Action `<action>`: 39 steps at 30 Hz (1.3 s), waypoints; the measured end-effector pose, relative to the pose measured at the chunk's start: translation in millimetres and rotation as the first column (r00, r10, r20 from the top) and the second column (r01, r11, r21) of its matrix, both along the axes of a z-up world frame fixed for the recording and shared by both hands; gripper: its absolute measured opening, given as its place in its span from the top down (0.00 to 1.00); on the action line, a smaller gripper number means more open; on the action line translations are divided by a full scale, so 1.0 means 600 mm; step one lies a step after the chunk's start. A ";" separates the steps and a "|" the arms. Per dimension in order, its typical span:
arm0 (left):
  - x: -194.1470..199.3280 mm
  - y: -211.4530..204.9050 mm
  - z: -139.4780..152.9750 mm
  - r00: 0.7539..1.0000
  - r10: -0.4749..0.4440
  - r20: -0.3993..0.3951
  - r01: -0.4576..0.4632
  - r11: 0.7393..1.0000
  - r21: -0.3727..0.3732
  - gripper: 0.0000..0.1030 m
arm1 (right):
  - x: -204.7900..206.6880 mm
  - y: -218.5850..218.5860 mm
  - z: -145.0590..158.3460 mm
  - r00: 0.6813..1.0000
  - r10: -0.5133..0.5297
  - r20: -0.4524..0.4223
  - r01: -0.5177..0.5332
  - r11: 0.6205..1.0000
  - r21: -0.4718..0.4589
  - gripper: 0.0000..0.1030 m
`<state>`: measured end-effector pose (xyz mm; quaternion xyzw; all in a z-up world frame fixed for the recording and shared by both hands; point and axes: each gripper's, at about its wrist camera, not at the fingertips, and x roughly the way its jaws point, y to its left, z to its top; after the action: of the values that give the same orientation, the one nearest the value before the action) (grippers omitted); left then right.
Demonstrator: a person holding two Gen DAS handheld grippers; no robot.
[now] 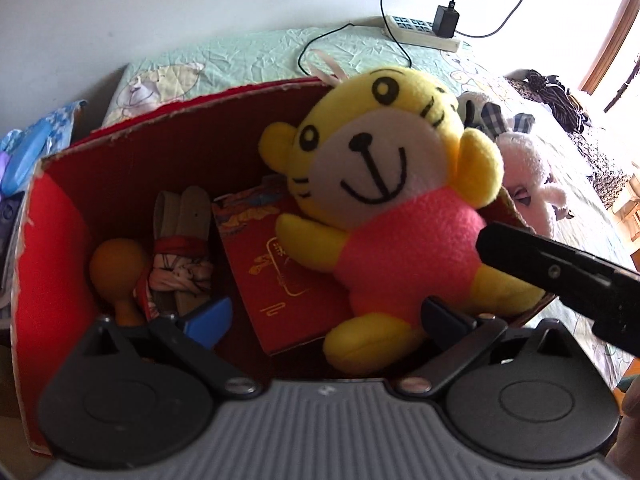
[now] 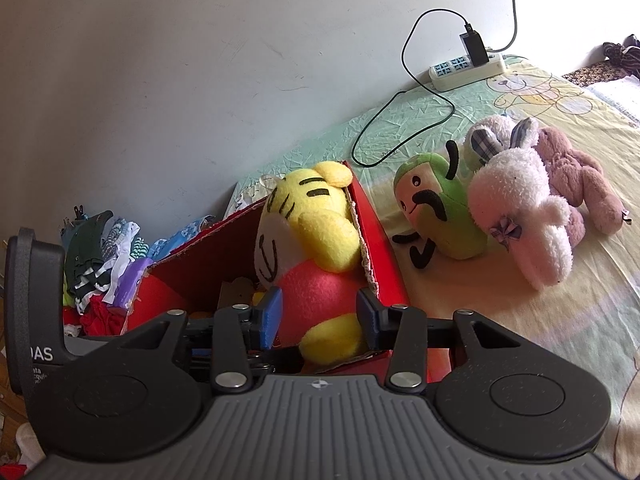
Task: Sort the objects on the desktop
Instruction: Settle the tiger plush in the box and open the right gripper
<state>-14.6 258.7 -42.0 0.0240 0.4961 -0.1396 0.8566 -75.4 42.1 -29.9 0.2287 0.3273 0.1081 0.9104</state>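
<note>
Sitting at frame centre in the red cardboard box (image 1: 60, 240): yellow tiger plush (image 1: 384, 184), pink-shirted, smiling, striped. Spreading wide beneath it, empty, left gripper (image 1: 326, 316). Flanking its pink belly, parted, right gripper (image 2: 318, 314).

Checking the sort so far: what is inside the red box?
Inside the red box: a yellow tiger plush lying on a red envelope, a wooden maraca and cloth-wrapped wooden sticks. Whatever lies beneath the plush is covered.
</note>
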 end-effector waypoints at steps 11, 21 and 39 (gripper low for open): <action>-0.005 -0.006 0.000 1.000 0.026 0.014 -0.026 1.000 0.001 0.00 | -0.011 -0.002 -0.006 0.998 0.009 0.055 -0.010 1.000 0.006 0.57; -0.012 -0.005 0.001 0.996 0.083 0.025 -0.083 0.997 -0.003 0.00 | -0.014 -0.009 -0.013 0.996 0.027 0.086 -0.029 0.999 0.023 0.57; -0.027 -0.023 0.007 0.977 0.209 0.040 -0.211 0.976 0.046 0.01 | 0.001 -0.051 -0.024 0.976 0.188 0.109 -0.200 0.973 0.118 0.57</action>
<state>-30.6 244.9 -37.9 -0.0048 0.4844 -0.0353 0.8741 -74.9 11.3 -44.2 0.2480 0.2957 0.2285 0.8938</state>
